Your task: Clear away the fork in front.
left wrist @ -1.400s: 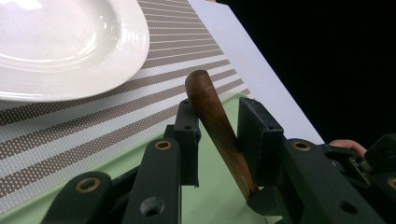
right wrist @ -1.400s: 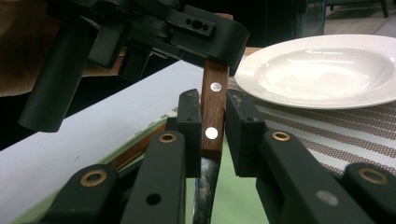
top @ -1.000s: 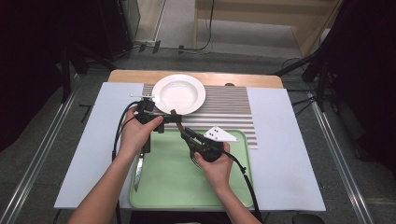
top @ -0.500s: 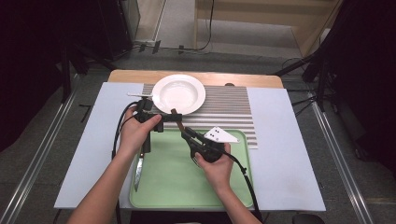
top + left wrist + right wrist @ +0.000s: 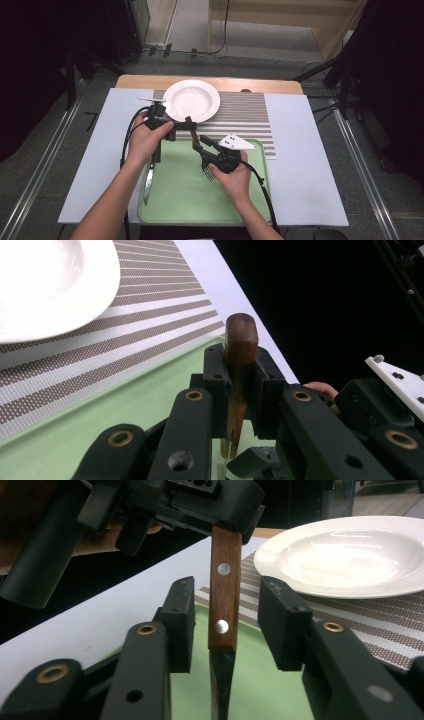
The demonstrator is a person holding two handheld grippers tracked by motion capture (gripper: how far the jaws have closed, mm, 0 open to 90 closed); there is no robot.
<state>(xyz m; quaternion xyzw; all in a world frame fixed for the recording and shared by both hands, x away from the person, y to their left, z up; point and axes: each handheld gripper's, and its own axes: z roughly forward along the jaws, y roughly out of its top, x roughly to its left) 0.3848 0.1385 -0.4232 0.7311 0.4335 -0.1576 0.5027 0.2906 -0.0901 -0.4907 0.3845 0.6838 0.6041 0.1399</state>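
While clamped in the left hand-held gripper, fork between right gripper's parted, perhaps just-released jaws.

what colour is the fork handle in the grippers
Brown wood with two silver rivets, clearest in the right gripper view.

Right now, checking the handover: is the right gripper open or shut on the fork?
Open: its pads stand clear of the fork's wooden handle.

Fork tines cut off by frame bottom; plate cropped top-left.
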